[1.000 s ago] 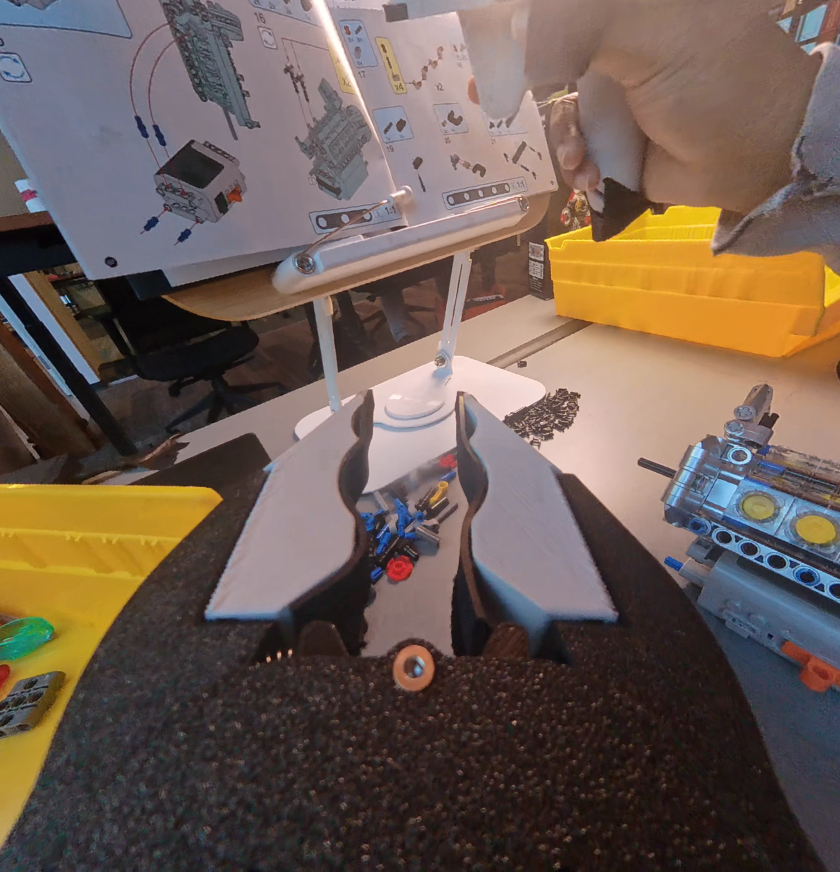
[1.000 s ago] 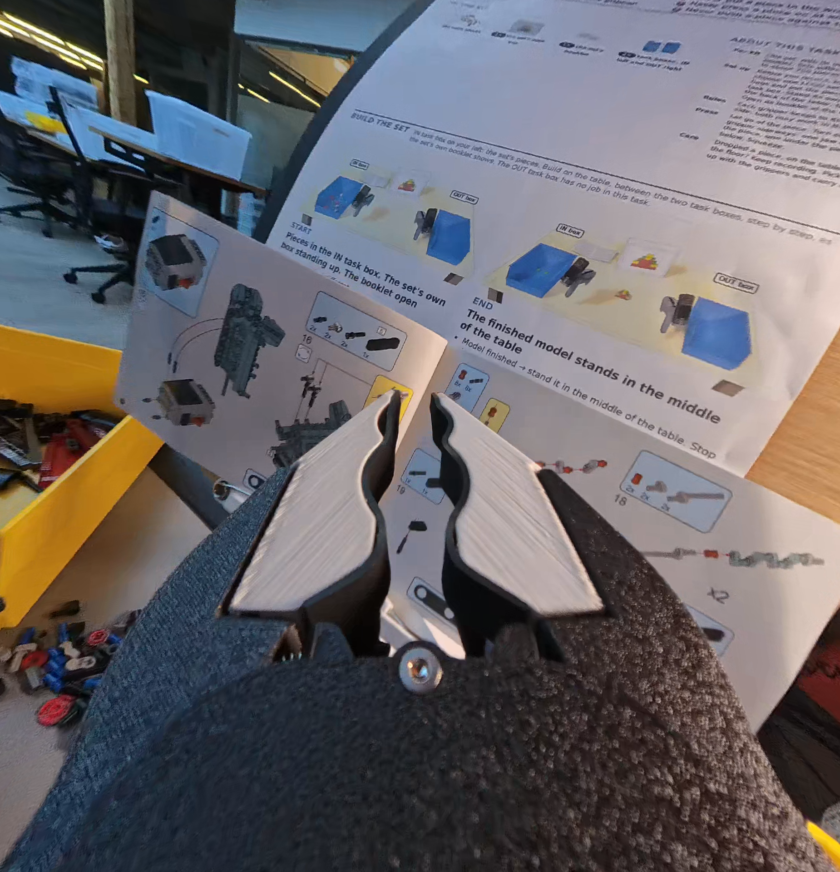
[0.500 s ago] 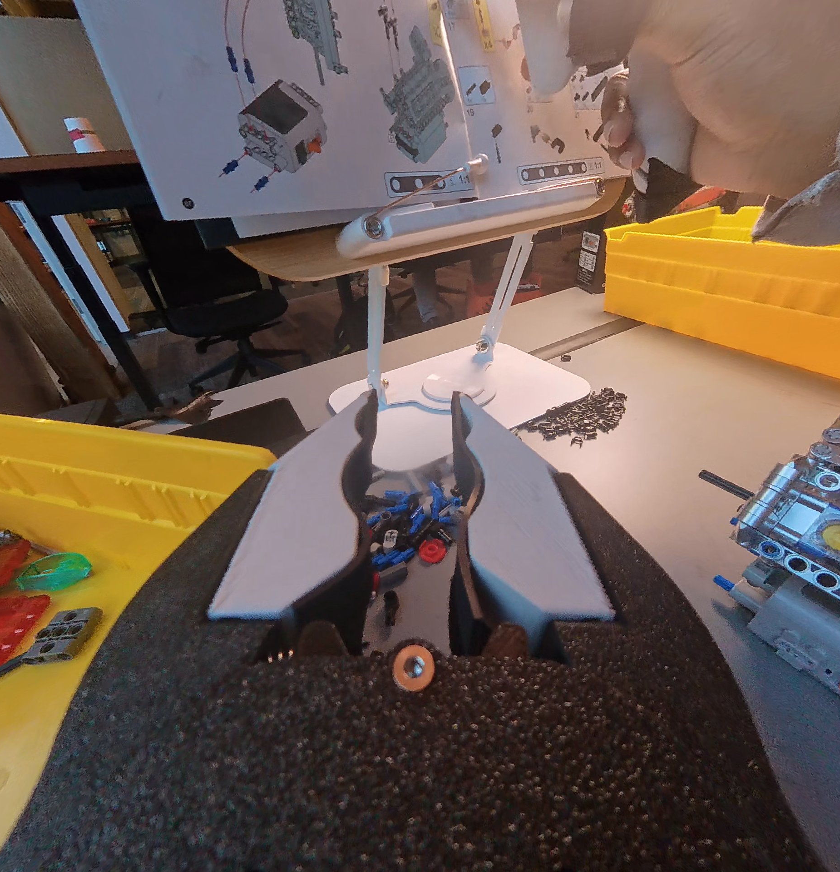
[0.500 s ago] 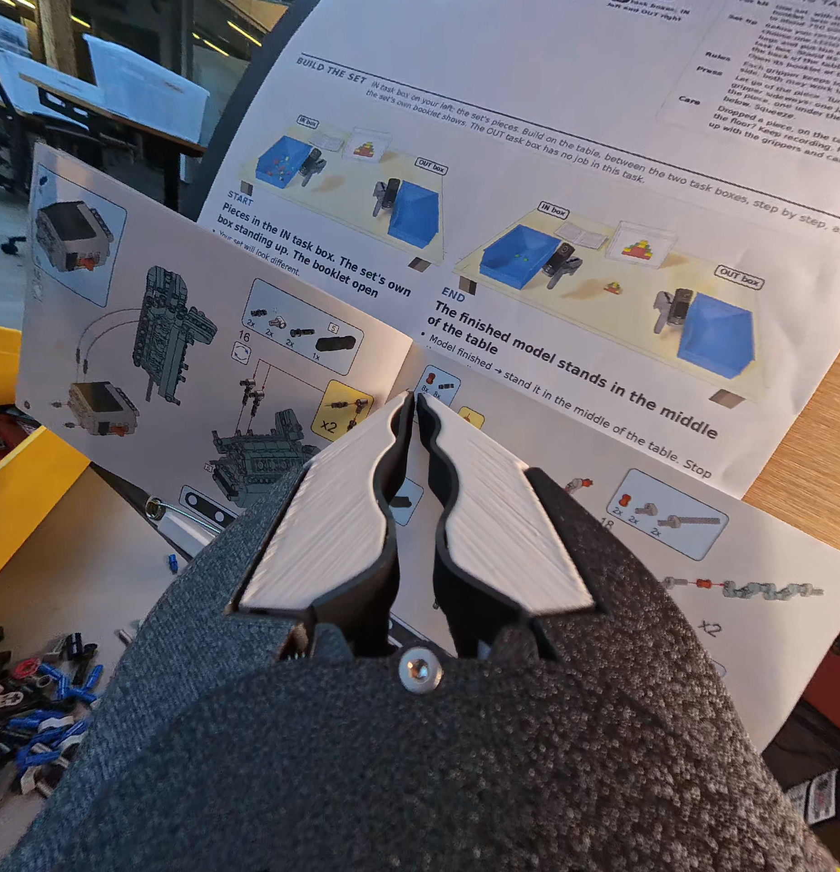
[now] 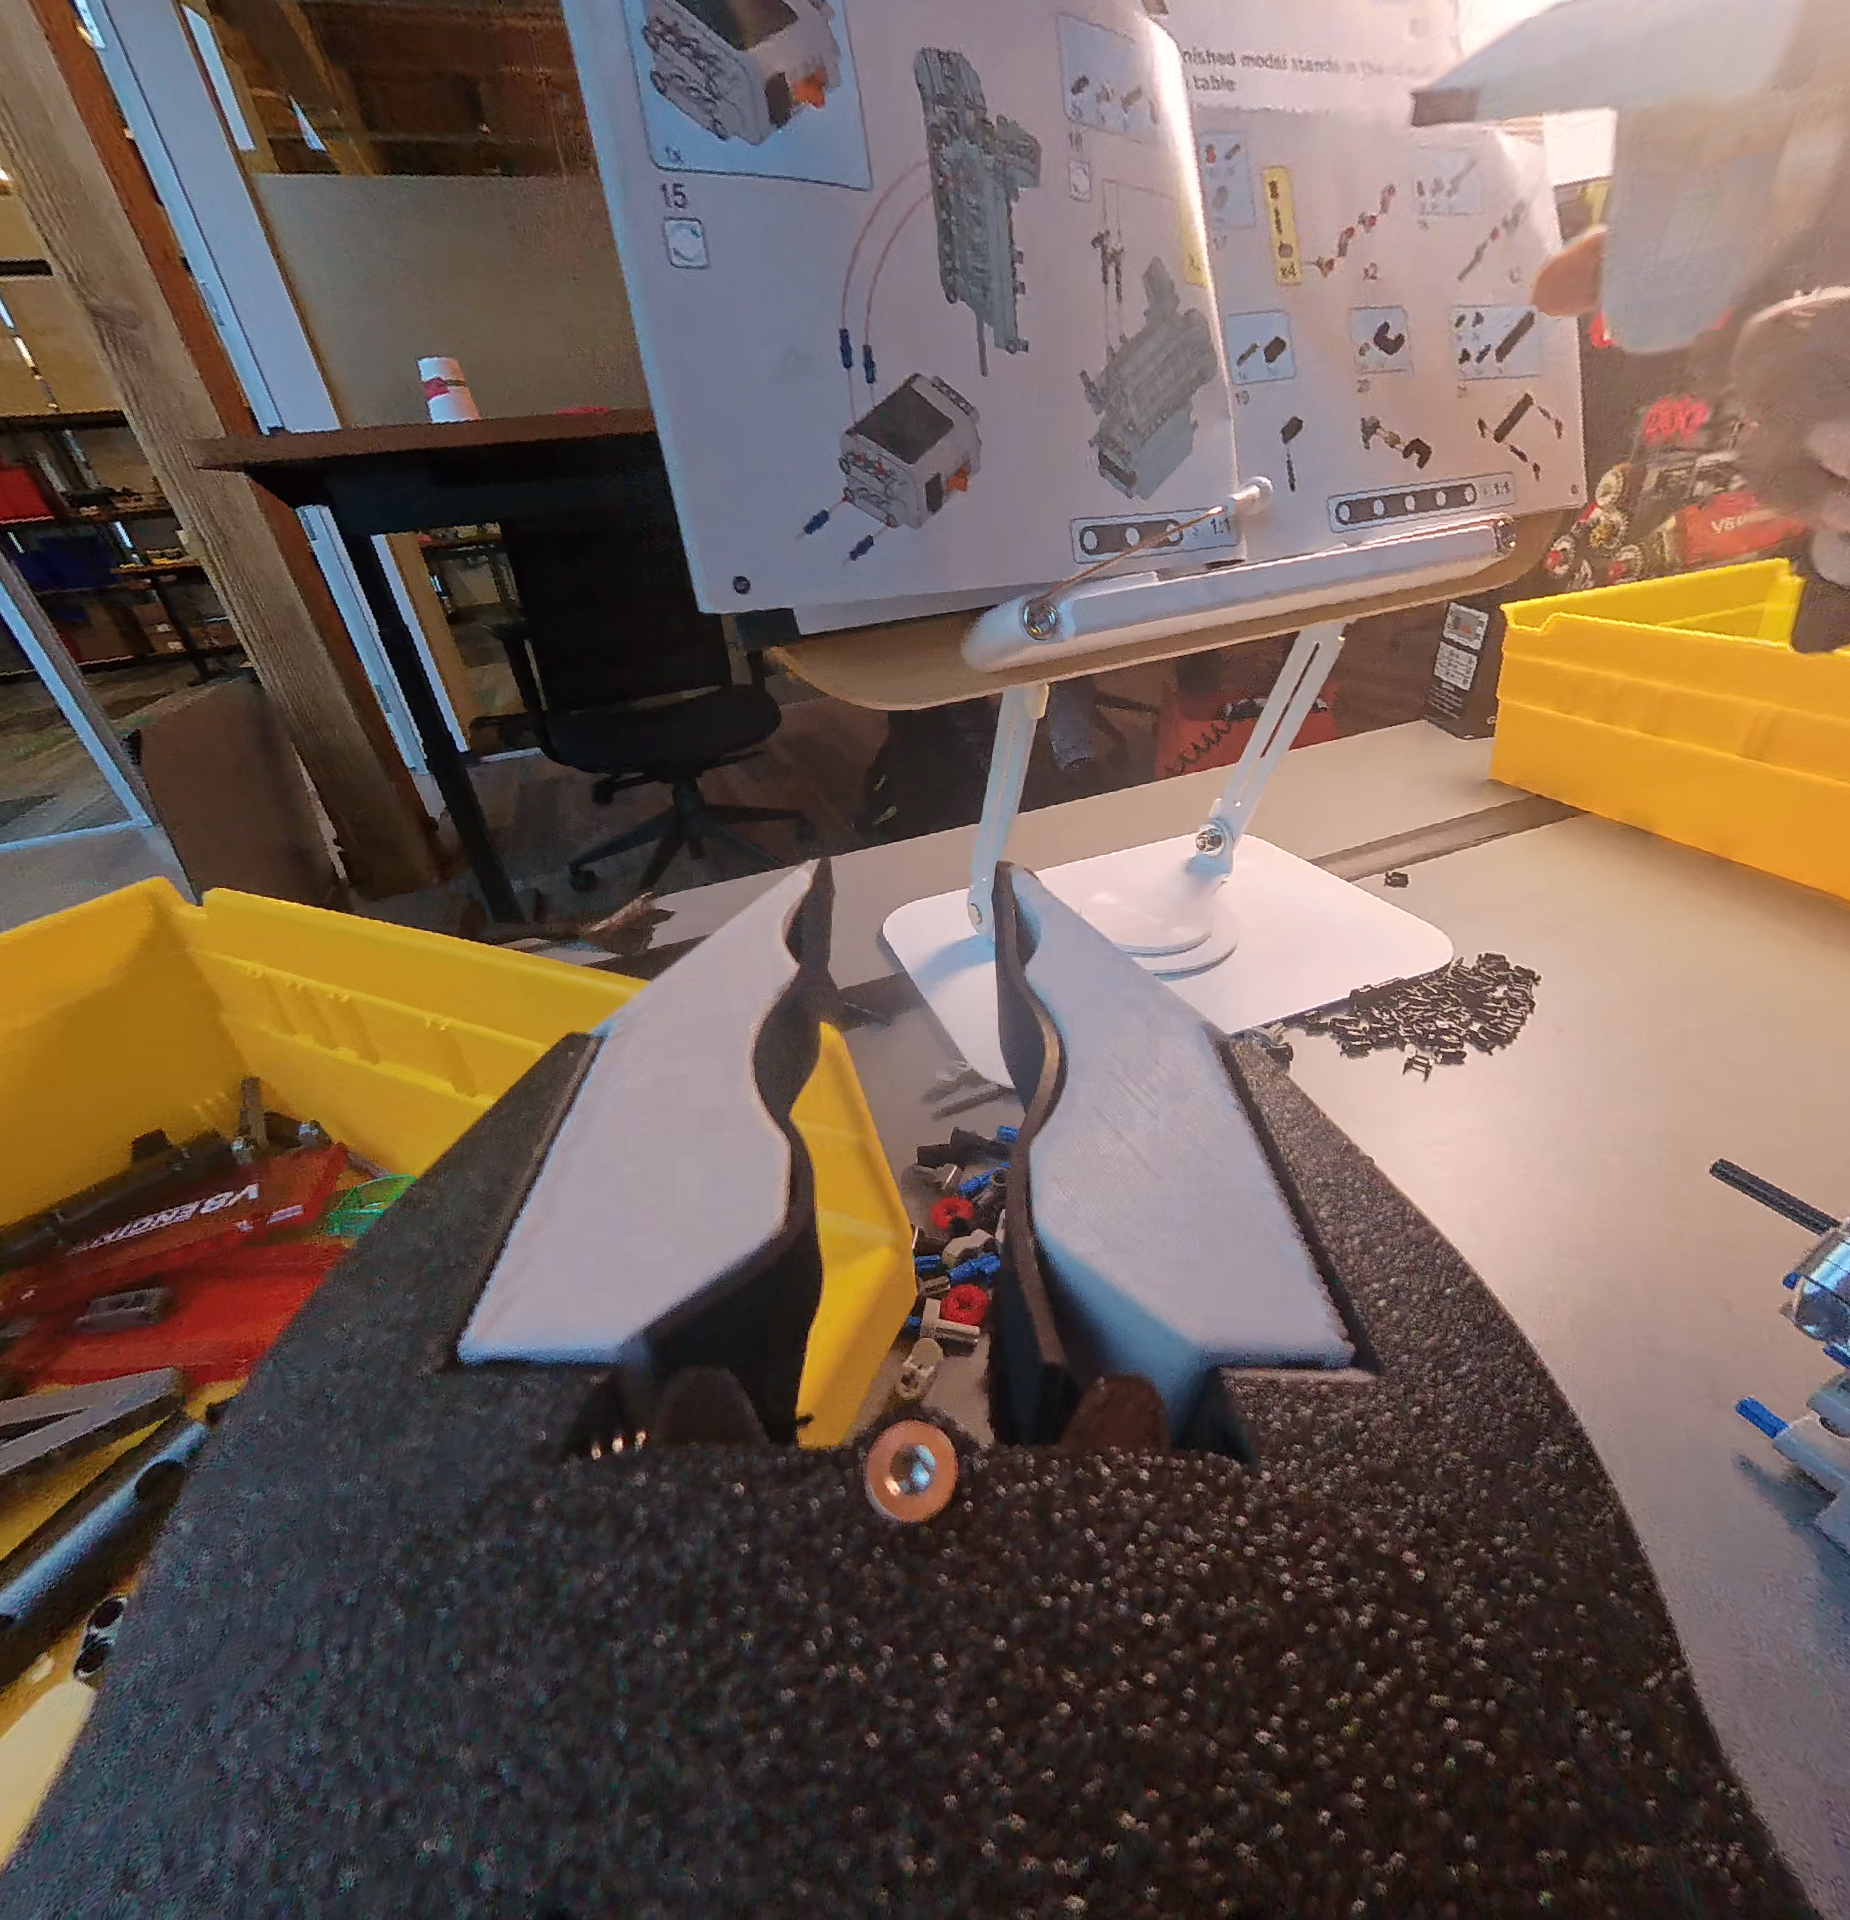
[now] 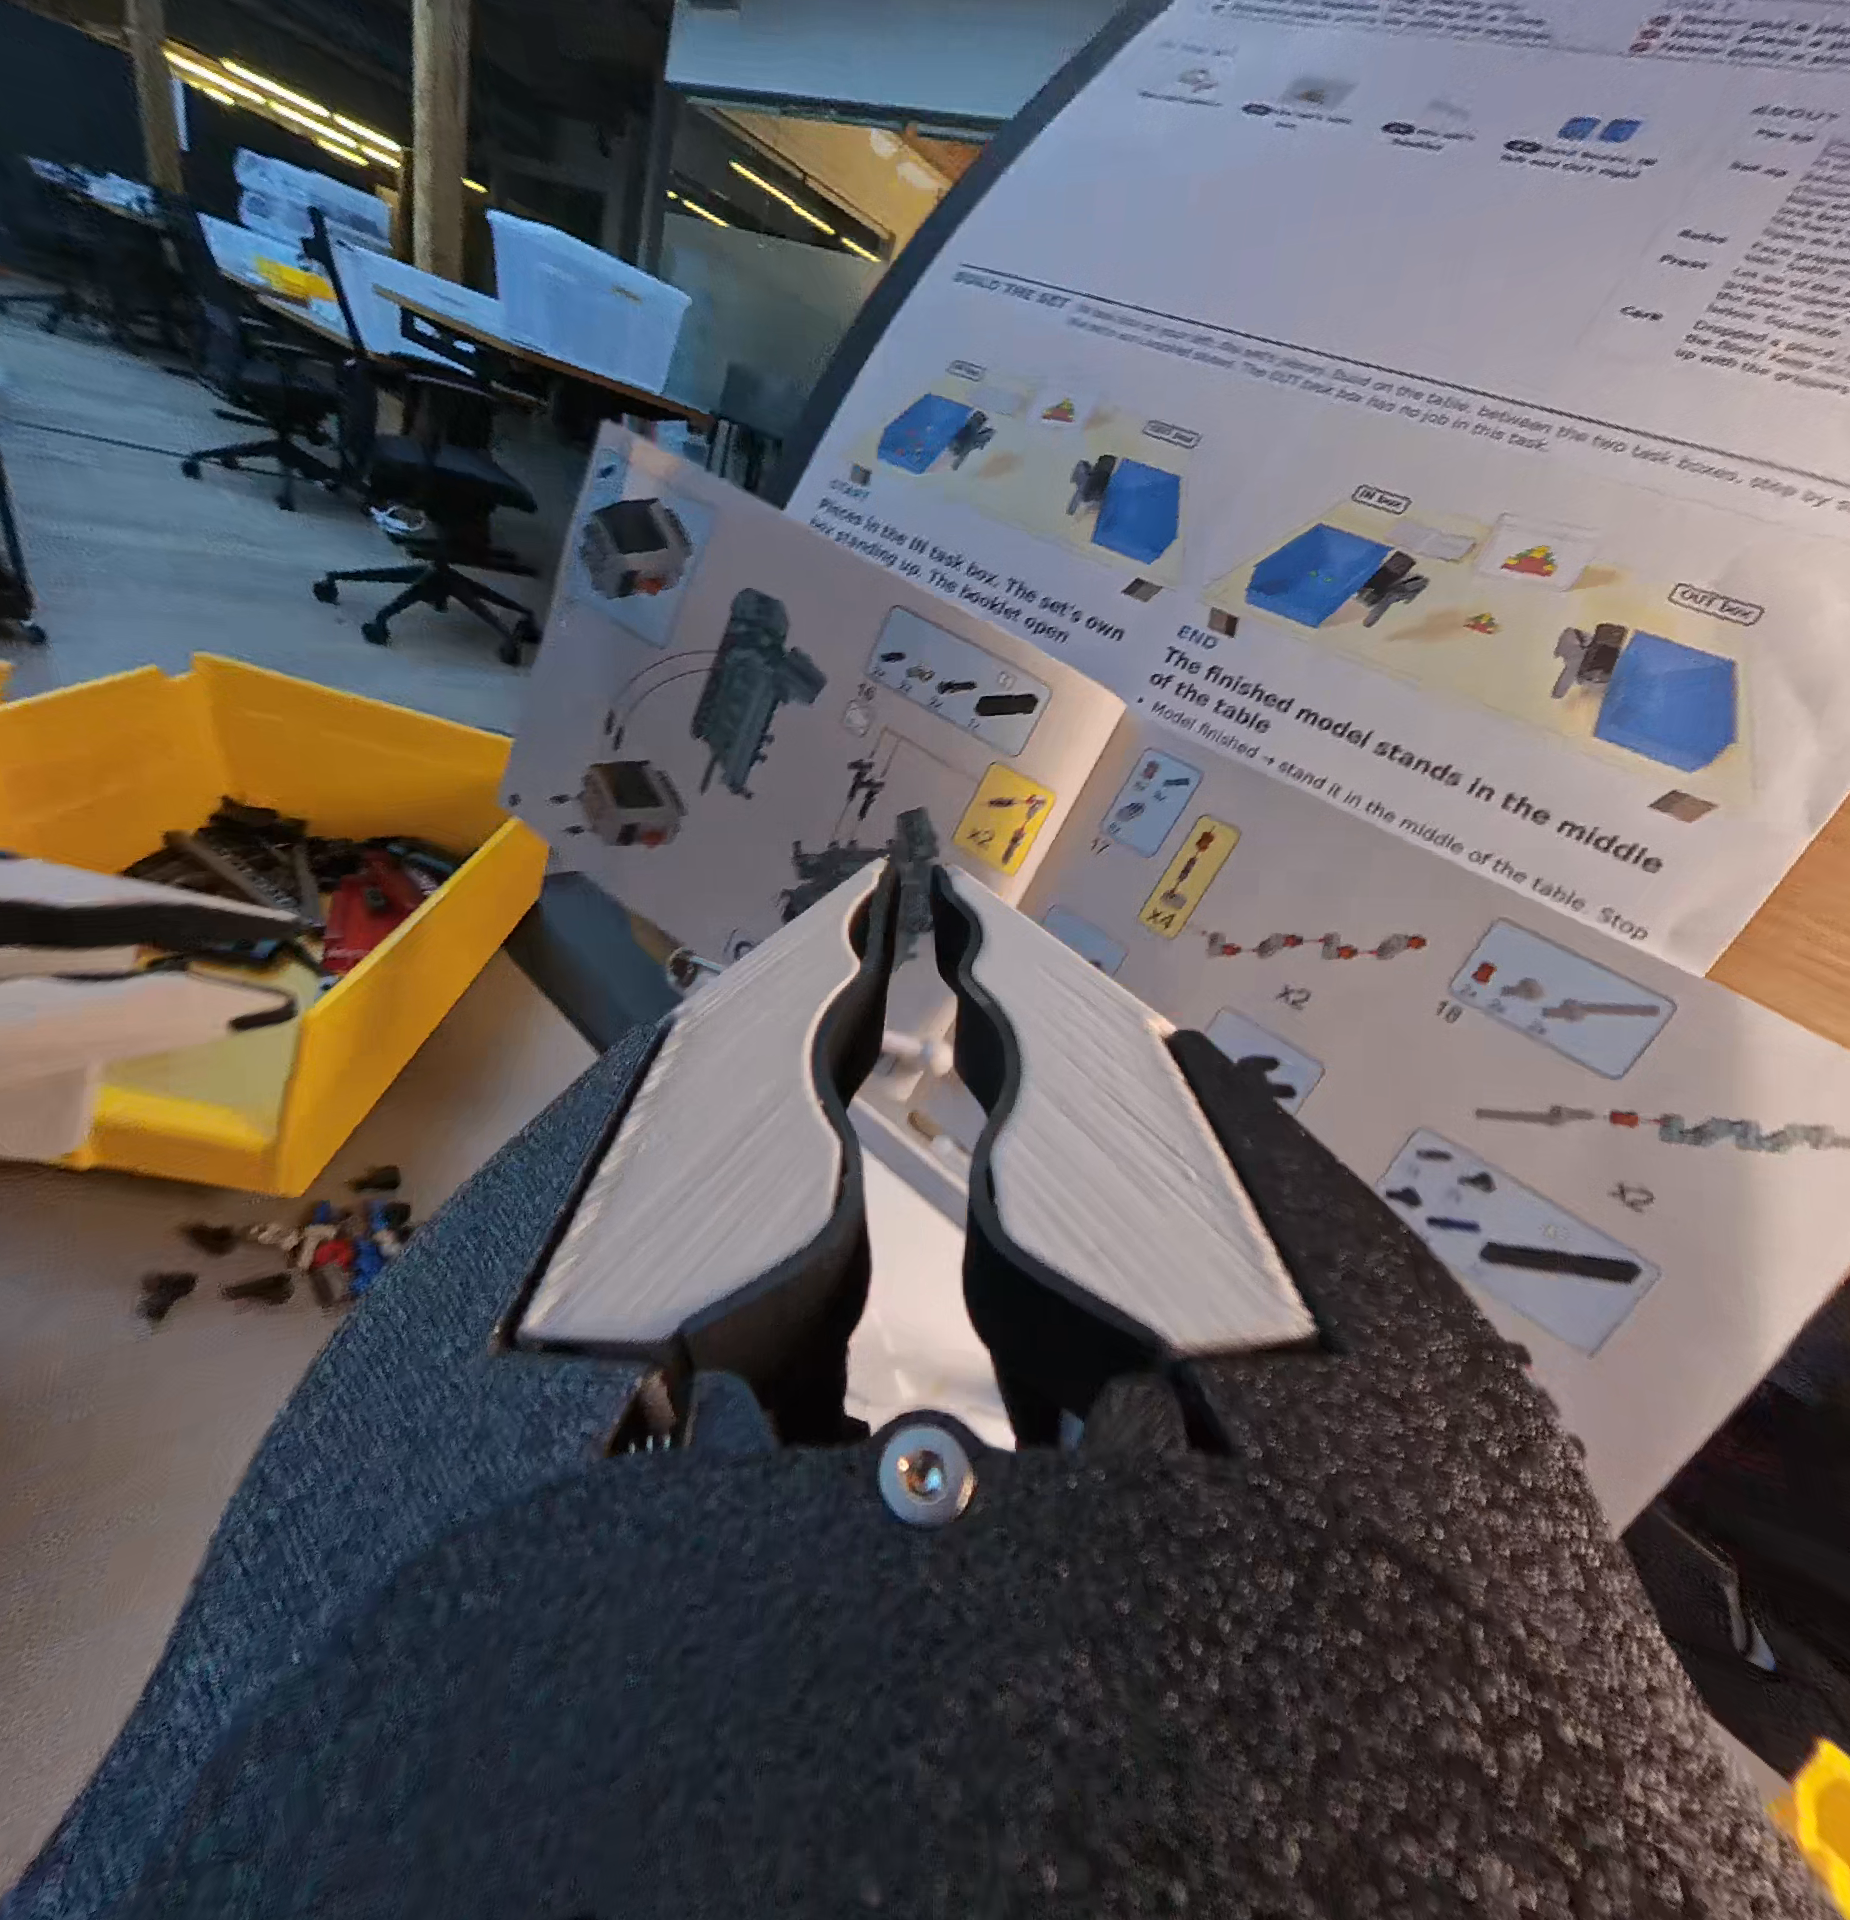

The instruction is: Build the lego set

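Our left gripper [image 5: 905, 894] hangs above the table [image 5: 1586, 1081] with its fingers apart and nothing between them. Straight below the gap lies a small heap of loose building pieces [image 5: 957, 1247], blue, red, black and grey. To its left, partly under the left finger, stands a yellow bin [image 5: 277, 1018] with red and dark parts inside. Ahead of the fingertips is the white base of a book stand [image 5: 1316, 935], and the stand carries an open instruction booklet [image 5: 962, 343] above and ahead of us. Just right of the base lies a scatter of small black pegs [image 5: 1420, 1003]. Far to the right, at the edge of the view, sits a part-built grey model [image 5: 1846, 1320], and a second yellow bin [image 5: 1669, 727] stands ahead to the right.

Our right gripper [image 6: 910, 878] is raised before the booklet [image 6: 827, 707], its fingers nearly together at the tips. Whether they pinch the page we cannot tell. Behind the booklet stands a larger printed sheet [image 6: 1420, 416]. Down to its left are the bin [image 6: 308, 790] and the loose pieces [image 6: 308, 1247].
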### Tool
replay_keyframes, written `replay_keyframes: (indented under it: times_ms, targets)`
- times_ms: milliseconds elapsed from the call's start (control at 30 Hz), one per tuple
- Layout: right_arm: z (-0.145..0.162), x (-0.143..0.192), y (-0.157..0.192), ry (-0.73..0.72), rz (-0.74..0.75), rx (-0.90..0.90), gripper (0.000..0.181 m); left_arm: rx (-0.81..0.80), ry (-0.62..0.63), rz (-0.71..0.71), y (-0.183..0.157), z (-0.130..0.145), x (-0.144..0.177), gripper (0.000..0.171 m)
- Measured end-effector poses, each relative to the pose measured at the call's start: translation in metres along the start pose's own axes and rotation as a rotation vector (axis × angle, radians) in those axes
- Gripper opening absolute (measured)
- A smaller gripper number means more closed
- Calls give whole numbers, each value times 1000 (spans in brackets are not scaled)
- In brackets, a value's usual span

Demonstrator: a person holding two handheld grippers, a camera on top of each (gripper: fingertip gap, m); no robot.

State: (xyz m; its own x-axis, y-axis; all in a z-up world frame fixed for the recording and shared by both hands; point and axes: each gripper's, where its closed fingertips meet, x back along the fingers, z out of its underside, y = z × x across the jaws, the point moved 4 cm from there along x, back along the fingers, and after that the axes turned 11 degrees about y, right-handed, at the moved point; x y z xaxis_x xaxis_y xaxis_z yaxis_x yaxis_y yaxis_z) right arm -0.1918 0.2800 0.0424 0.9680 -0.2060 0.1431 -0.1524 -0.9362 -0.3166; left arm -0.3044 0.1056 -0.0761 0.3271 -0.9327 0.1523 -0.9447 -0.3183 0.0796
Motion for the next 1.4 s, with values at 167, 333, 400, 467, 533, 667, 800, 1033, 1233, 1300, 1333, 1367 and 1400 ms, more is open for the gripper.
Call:
replay_keyframes:
  times_ms: [167,333,400,467,533,667,800,1033,1233,1300,1333,1367,1400]
  targets:
    - [31,60,31,47,-77,-3,12,35,8,9,1,3,0,29]
    - [73,111,53,105,-105,-125,25,6,28,38,-13,8,-2,29]
    - [92,122,57,110,-94,-174,35,-1,40,60,-22,12,-3,29]
    - [107,127,58,99,-66,-197,43,-8,57,87,-33,16,-4,29]
    - [115,125,59,119,-83,-206,56,-21,67,115,-45,18,-3,29]
    - [121,120,60,106,-87,-235,67,-44,67,170,-65,17,-1,29]
    - [132,116,65,132,-95,-235,67,-67,79,214,-79,20,-1,29]
    - [135,116,58,116,-58,-272,68,-55,74,214,-77,19,0,29]
    - [145,112,57,126,-46,-309,70,-55,72,209,-75,19,1,29]
    - [143,113,58,123,-44,-295,70,-50,78,212,-75,21,0,29]
    - [143,113,59,122,-44,-288,70,-49,82,214,-75,22,-1,29]
    - [143,113,60,124,-45,-281,70,-49,87,215,-76,23,-2,29]
    - [143,113,60,127,-43,-275,69,-49,89,216,-76,24,-2,29]
